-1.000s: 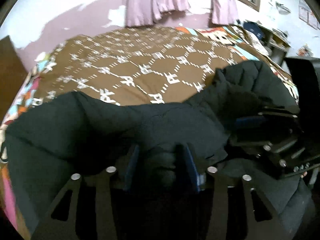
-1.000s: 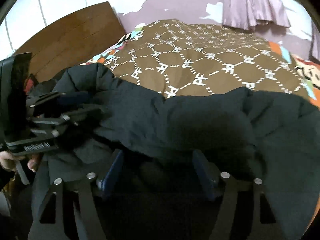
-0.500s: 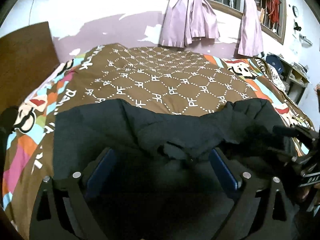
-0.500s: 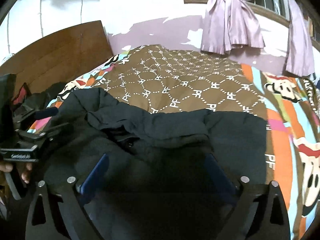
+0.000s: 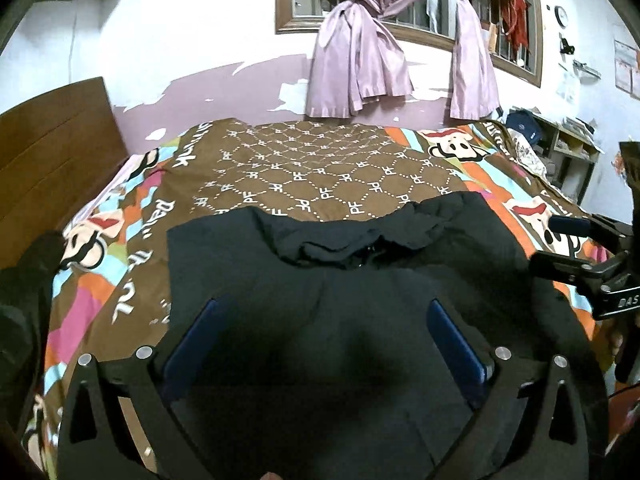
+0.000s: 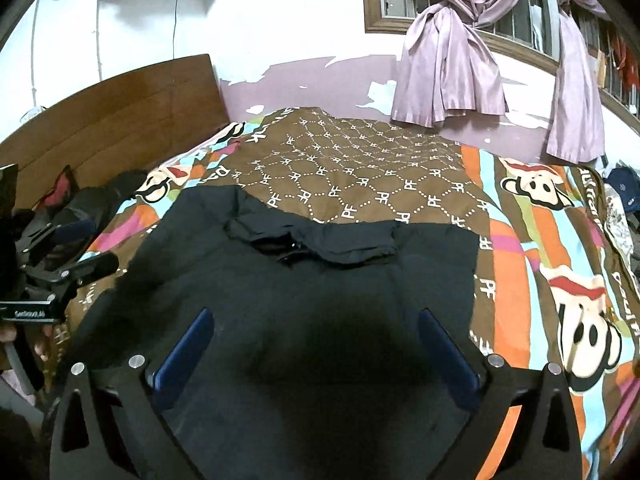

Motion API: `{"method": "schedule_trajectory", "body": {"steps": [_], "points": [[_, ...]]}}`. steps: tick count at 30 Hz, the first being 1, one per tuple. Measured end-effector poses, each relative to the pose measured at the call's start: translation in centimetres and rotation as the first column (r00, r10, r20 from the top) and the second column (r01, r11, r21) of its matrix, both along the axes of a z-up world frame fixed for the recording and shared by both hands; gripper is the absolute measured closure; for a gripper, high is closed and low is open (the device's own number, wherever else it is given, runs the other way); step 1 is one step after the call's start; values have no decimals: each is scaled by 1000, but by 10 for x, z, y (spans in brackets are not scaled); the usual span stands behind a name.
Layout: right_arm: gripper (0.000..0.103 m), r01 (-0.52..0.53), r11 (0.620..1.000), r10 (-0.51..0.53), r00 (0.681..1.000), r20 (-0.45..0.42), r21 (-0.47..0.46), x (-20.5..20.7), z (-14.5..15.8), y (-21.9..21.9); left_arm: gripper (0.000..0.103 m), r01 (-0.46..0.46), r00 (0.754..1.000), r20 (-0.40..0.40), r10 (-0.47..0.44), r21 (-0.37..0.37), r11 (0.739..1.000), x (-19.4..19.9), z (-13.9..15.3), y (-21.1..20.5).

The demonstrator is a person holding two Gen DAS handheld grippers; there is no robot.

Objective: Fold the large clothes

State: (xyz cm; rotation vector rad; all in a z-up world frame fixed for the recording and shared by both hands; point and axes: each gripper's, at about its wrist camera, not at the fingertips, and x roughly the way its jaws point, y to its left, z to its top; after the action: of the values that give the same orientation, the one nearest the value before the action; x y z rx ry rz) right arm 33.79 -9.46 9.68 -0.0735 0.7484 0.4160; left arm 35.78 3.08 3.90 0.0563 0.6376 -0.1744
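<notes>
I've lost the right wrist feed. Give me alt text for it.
A black jacket lies spread on a patterned bedspread, with the open right claw above it, holding nothing. The left claw hovers at the left edge; lilac curtains hang behind.

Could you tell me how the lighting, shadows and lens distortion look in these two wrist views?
Left wrist view: strong fisheye bending of the window frame, black corners, and a dark shadow on the black jacket between the open left gripper. Right wrist view: the headboard curves, the white wall is bright, the jacket's folds are lost in darkness near the open right gripper.
</notes>
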Motion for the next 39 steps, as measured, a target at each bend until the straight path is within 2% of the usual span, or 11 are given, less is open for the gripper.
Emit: {"method": "schedule_trajectory", "body": {"steps": [5,11,19,22,26,32,37,39], "points": [[0,15,1000,-16,999,-40,-21,-35,9,-5,2,-19,999,32,19,0,1000,-36,17,-1],[0,23,999,-24,999,-46,-27,-79,22,-8,2,16,999,33,-17,27,1000,-84,27,-6],[0,-64,993,63,998,-13,-100,-141,35,2,2,76,997,2,-76,46,996,-145,32,-9],[0,-102,989,103,995,2,-111,-158,34,5,2,95,995,24,-97,86,992,-169,36,-14],[0,-154,981,152,988,-22,-120,-171,20,9,2,99,994,30,-103,108,989,-198,32,-15],[0,-231,961,223,972,-68,-151,-183,-8,13,2,87,996,4,-89,125,988,-237,3,-8],[0,-356,907,338,934,-116,-222,-205,-42,23,2,76,996,-62,-70,98,992,-256,-27,-6],[0,-419,874,392,907,-152,-247,-214,-58,28,2,79,993,-99,-70,92,993,-261,-40,-6]]}}
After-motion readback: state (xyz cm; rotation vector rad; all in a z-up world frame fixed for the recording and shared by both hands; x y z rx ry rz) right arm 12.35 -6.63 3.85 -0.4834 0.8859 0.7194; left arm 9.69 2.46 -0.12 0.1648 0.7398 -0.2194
